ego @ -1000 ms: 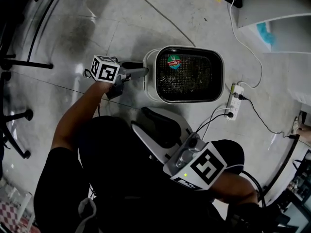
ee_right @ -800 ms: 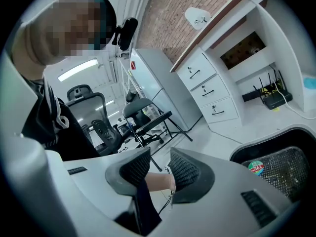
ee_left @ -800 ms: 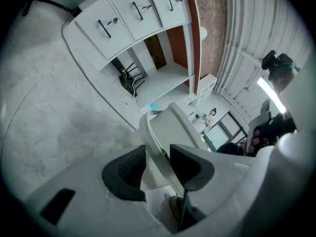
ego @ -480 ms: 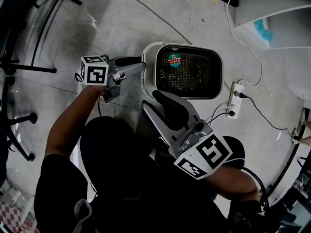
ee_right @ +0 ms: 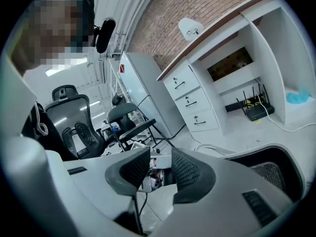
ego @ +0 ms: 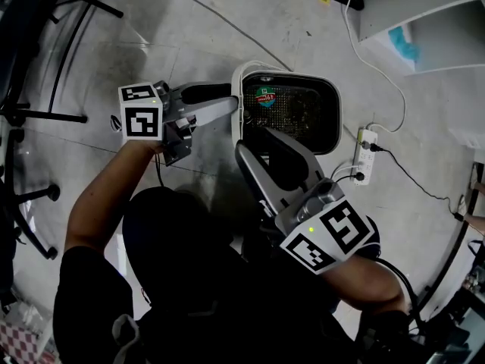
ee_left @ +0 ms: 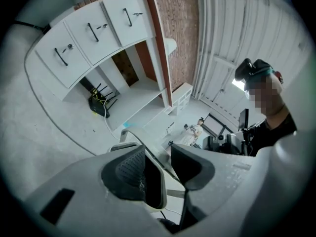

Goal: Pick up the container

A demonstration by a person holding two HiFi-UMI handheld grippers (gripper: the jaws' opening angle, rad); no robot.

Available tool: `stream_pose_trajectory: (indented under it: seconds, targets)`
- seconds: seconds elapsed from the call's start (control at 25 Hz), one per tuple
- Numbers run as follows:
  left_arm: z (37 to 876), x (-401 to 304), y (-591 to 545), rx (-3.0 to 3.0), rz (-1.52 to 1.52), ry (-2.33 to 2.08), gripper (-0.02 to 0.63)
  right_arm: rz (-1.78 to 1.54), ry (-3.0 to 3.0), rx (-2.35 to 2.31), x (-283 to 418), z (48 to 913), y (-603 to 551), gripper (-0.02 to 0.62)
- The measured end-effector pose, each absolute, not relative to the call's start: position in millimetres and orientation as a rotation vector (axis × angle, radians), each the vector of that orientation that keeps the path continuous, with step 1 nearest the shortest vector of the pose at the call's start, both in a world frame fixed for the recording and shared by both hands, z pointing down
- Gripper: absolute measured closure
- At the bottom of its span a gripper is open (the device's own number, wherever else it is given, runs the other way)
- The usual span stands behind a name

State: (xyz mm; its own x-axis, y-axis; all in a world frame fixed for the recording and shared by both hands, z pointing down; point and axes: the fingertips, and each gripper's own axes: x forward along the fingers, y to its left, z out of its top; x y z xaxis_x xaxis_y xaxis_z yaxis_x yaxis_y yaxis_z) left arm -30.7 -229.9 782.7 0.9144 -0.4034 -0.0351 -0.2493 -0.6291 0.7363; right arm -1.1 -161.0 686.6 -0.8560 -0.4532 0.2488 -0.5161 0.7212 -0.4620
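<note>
Container (ego: 299, 116) rim sits gripped in left gripper (ego: 231, 101), whose jaws have just been opening.

Container (ego: 303, 112): glossy white plastic shell, dark perforated mesh inside, shiny sticker (ego: 265, 97) on the mesh at far left. Right hand-held gripper (ego: 254, 140): matt grey plastic; pads (ee_right: 186, 171) black, dimpled, rubbery look. Floor (ego: 227, 14): grey polished concrete, slight sheen, stained patches. Brick wall (ee_right: 168, 19): rough, red-brown. Drawers (ee_right: 190, 100): smooth white fronts, dark metal handles. Power strip (ego: 365, 156): white plastic.
</note>
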Motion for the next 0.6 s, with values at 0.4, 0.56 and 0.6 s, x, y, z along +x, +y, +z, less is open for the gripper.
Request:
stream_pose_trajectory:
  seconds: [0.4,0.56,0.6]
  targets:
    - [742.3,27.7,-251.3,2.402,-0.152,-0.314,0.437,0.858,-2.698,1.031,60.3,677.1,-213.0,0.492]
    - [731.4,32.5,-249.6,2.428,-0.118,-0.284,0.437,0.804,-2.673,1.055,59.8,674.1,-218.3,0.48]
    - [730.0,32.5,-248.5,2.431,-0.117,-0.279,0.437,0.787,-2.659,1.062,58.9,675.4,-218.6,0.476]
